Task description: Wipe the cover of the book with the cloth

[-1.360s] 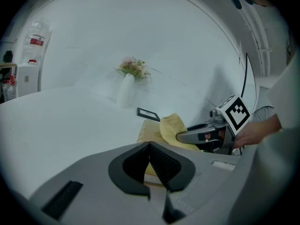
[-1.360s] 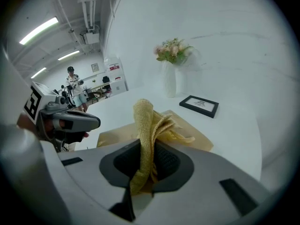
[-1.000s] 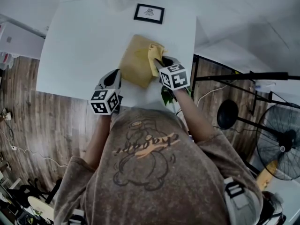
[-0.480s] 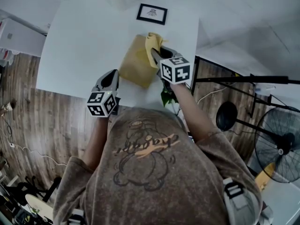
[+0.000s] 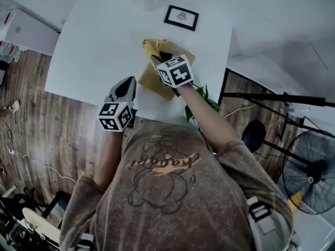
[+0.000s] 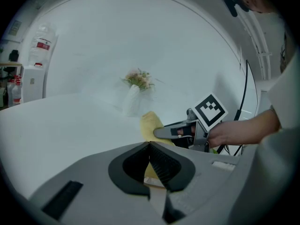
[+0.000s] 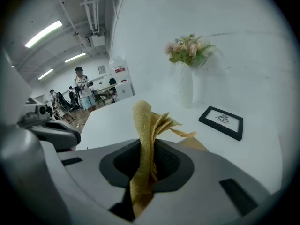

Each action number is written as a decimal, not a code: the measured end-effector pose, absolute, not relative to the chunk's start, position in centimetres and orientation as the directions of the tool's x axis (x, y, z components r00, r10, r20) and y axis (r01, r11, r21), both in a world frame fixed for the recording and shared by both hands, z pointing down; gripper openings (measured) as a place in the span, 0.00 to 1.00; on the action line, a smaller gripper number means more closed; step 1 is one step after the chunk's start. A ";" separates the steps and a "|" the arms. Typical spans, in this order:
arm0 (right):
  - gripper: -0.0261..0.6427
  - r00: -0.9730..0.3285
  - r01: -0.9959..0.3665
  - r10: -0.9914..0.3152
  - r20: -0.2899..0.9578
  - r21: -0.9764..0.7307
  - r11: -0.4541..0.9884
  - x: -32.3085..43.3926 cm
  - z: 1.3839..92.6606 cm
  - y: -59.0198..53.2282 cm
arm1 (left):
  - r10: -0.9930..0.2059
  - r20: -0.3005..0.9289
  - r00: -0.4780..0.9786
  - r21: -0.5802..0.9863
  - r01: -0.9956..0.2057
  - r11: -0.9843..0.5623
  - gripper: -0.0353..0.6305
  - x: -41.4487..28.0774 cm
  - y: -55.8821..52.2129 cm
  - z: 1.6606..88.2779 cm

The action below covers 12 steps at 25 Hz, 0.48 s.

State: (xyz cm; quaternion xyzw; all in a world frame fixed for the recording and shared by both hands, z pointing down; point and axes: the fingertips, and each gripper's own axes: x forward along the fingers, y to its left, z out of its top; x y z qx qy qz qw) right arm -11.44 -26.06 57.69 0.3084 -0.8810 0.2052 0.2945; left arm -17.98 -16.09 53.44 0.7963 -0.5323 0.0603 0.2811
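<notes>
White table [image 5: 94,46], outstretched right hand-held gripper [image 5: 158,59] pinching cloth [image 5: 149,47] over book [image 5: 152,80].

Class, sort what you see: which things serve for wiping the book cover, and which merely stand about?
In use: cloth, book, right tool gripping the cloth.
Standing about: vase of flowers, framed picture, left tool, shut and empty.

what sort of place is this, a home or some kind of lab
Probably a lab or studio, not a home: ceiling strip lights with exposed pipes, people standing at the far end, and a floor fan beside the white table.
</notes>
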 end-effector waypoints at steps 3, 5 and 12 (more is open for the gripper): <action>0.14 -0.605 -0.672 -0.423 0.675 -0.148 0.726 -10.9 58.7 -26.3 | -0.816 0.393 0.423 0.384 -0.882 -0.272 0.06 -18.4 -16.0 53.3; 0.14 -0.586 -0.686 -0.432 0.686 -0.136 0.715 -10.1 58.9 -26.6 | -0.816 0.394 0.423 0.384 -0.883 -0.272 0.06 -18.6 -15.9 53.4; 0.14 -0.533 -0.747 -0.475 0.700 -0.126 0.653 -5.6 59.2 -28.0 | -0.809 0.392 0.439 0.381 -0.877 -0.291 0.06 -18.2 -16.3 53.2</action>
